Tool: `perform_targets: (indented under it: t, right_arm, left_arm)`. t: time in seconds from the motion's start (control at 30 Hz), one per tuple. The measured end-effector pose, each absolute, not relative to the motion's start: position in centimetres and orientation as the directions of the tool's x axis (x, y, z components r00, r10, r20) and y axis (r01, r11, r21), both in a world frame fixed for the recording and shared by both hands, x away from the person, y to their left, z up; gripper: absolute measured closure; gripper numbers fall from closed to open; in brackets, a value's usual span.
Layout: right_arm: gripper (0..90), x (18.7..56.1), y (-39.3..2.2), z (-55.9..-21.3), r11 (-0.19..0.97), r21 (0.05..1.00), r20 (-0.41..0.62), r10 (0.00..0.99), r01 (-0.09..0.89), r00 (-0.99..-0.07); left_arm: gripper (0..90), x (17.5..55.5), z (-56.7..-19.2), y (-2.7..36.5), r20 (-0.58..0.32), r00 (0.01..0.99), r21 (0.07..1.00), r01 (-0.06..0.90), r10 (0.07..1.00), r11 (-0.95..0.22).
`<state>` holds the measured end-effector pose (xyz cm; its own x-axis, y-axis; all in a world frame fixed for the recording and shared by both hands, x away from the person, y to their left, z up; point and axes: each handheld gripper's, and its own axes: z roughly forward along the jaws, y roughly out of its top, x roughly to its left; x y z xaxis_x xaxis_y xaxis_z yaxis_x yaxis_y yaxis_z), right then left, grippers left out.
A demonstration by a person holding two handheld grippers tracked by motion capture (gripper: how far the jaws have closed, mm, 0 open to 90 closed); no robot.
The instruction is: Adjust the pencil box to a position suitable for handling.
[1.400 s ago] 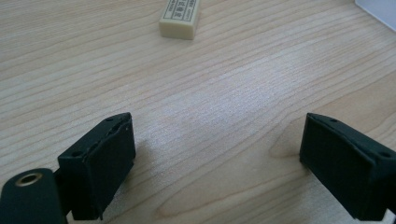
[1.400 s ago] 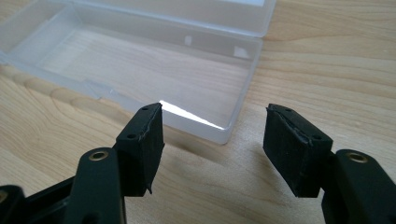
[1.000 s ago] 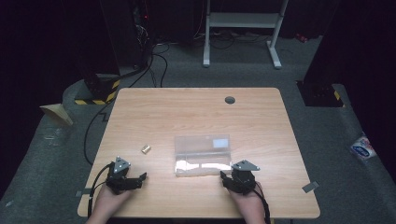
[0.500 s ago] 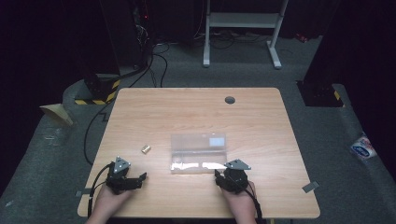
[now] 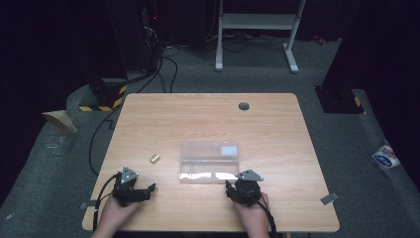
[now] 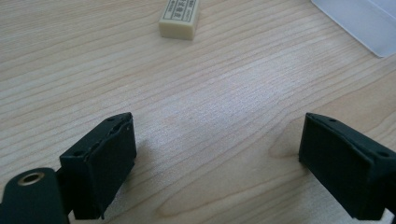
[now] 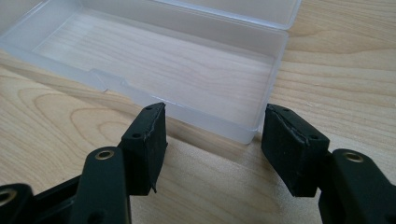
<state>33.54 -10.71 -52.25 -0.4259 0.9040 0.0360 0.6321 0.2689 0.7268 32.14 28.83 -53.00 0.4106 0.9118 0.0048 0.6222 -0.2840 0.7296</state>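
The right gripper [image 7: 212,140] rests low near the desk's [image 5: 277,124] front edge, jaws parted and holding nothing; they have just been opening a little, with only bare wood between them. Just beyond its tips lies the clear plastic box [image 7: 154,65], lid folded back, empty inside, sitting toward the front middle of the desk. The left gripper [image 6: 217,154] sits near the front left corner, jaws spread wide over bare wood, gripping nothing. Ahead of it lies the small eraser [image 6: 180,18], apart from the box's left end. Judging by this, the box is opened and ready, while picking up the eraser and placing it inside remains undone.
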Motion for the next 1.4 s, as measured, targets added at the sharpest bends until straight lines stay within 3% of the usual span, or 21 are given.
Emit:
perform_targets:
  t: [0.3, 0.53, 0.83, 1.4]
  right_arm:
    - [37.7, 32.6, -11.9, -51.5, 0.276, 0.761, 0.026, 0.891, 0.587, -0.453]
    - [36.8, 34.0, -16.0, -51.5, 0.300, 0.770, -0.042, 0.905, 0.563, -0.424]
    - [33.4, 37.3, -21.4, -51.9, 0.289, 0.719, -0.059, 0.932, 0.633, -0.358]
    - [26.6, 37.3, -21.9, -52.4, 0.266, 0.722, -0.015, 0.929, 0.639, -0.370]
  left_arm:
    - [11.5, 32.1, -53.0, 28.8, 0.002, 0.410, 0.730, 0.622, 0.912, -0.282]
    - [11.7, 32.1, -53.0, 28.7, 0.003, 0.405, 0.730, 0.623, 0.914, -0.279]
    - [12.5, 32.1, -53.0, 28.7, 0.009, 0.398, 0.732, 0.623, 0.917, -0.278]
    - [7.6, 32.1, -52.8, 28.6, 0.007, 0.389, 0.706, 0.651, 0.921, -0.280]
